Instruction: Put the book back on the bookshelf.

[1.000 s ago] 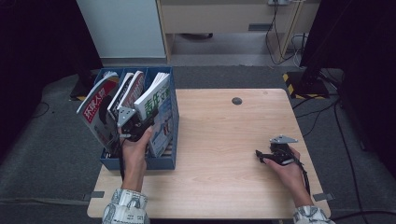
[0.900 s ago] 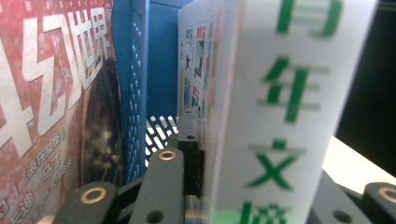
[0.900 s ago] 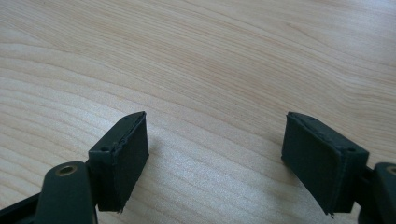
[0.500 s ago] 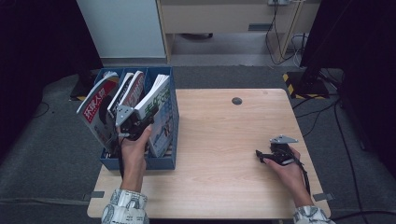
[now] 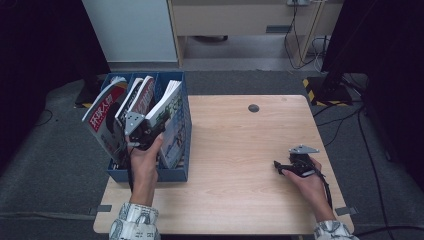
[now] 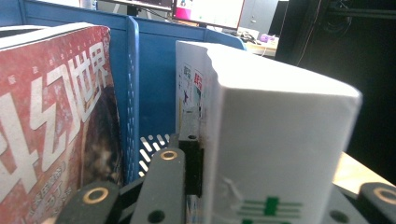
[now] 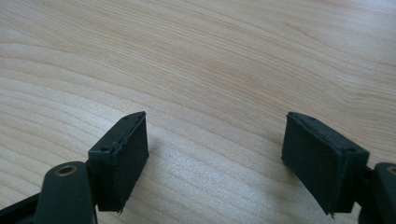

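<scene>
I am clamping the left tool (image 5: 141, 131) on a thick white book (image 6: 275, 140) in the blue rack (image 5: 172, 172); it looks heavy and slick-covered, so I'm gripping near the spine. My right tool (image 7: 215, 158) is resting open on the desk (image 5: 240, 150).

We can read large white Chinese characters, "幻世界", down the red magazine cover (image 6: 51, 140), which also carries white characters we cannot make out from above (image 5: 102, 112), while the thick white book (image 6: 275, 154) bears small printed labels and a green mark too blurred to read.
</scene>
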`<state>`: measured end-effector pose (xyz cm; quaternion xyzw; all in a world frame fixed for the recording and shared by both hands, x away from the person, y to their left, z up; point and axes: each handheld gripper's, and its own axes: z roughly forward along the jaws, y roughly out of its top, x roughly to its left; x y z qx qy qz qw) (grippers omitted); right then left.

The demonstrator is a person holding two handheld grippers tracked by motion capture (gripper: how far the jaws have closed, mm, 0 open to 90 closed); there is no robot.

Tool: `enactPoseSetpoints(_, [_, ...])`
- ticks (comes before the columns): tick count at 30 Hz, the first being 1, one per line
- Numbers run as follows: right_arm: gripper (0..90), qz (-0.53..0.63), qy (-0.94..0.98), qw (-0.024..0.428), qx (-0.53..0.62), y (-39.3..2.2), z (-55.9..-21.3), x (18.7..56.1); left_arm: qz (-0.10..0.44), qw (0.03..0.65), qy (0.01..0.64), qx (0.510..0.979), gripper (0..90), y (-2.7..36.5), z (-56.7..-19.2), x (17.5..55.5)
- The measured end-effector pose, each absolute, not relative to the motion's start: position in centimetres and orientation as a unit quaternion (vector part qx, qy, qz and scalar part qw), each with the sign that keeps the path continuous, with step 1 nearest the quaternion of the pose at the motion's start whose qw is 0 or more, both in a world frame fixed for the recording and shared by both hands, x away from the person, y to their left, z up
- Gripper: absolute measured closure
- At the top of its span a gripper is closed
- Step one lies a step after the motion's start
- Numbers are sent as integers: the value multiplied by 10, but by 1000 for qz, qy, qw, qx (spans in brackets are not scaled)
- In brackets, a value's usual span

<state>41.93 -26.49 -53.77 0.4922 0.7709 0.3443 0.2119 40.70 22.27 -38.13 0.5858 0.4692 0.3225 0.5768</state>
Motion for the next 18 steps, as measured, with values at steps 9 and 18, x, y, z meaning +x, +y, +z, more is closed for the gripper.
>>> enactPoseSetpoints(9, [226, 344, 773, 211, 490, -266, -538, 420, 328, 586, 462, 579, 732, 217, -379, 412])
enactPoseSetpoints(18, [226, 345, 771, 211, 492, -266, -538, 420, 331, 589, 465, 572, 730, 220, -382, 423])
